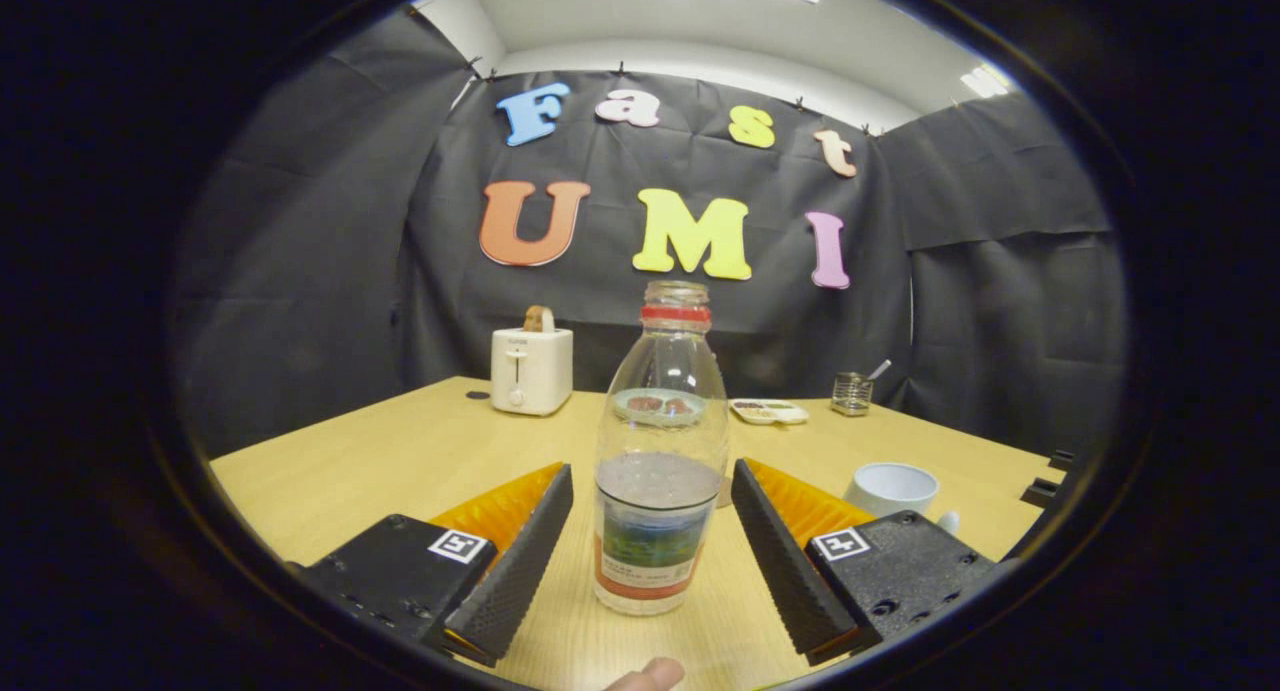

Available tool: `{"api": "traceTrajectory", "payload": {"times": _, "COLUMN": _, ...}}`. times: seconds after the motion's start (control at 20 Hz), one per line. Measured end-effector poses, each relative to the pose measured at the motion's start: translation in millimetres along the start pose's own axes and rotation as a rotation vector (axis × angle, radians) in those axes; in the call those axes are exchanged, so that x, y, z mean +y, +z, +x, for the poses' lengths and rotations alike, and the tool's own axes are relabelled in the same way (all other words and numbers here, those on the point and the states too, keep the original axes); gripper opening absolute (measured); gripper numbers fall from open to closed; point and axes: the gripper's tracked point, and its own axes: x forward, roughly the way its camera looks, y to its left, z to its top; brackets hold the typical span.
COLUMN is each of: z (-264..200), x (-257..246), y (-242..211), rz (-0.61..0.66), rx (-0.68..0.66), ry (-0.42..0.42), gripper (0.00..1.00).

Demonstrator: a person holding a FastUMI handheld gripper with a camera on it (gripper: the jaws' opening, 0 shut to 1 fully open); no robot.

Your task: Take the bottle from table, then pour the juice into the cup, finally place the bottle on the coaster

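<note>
Two fingers of the gripper (650, 541) stand spread apart, flanking without touching the upright, uncapped bottle (660, 451) on the table (400, 461), with the cup (892, 489) just beyond the right finger and a toaster (531, 370) farther back.

Toaster (531, 370) upright far back on table (400, 461); dish (768, 411), mesh holder (851, 393) nearby.
</note>
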Motion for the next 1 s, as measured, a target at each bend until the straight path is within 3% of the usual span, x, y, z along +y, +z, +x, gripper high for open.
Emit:
{"api": "traceTrajectory", "payload": {"times": 0.15, "z": 13.7, "x": 7.7, "y": -6.2, "rz": 0.003, "rx": 0.001, "ry": 0.018, "gripper": 1.0}}
{"api": "traceTrajectory", "payload": {"times": 0.3, "z": 19.8, "x": 0.4, "y": -11.2, "rz": 0.014, "rx": 0.012, "ry": -0.016, "gripper": 0.99}}
{"api": "traceTrajectory", "payload": {"times": 0.45, "z": 19.6, "x": 4.1, "y": -7.8, "rz": 0.079, "rx": 0.014, "ry": 0.007, "gripper": 0.81}}
{"api": "traceTrajectory", "payload": {"times": 0.65, "z": 15.1, "x": 1.0, "y": 5.3, "rz": 0.134, "rx": 0.018, "ry": 0.031, "gripper": 0.8}}
{"api": "traceTrajectory", "payload": {"times": 1.0, "z": 3.5, "x": 12.0, "y": 46.2, "rz": 0.351, "rx": -0.017, "ry": 0.126, "gripper": 0.8}}
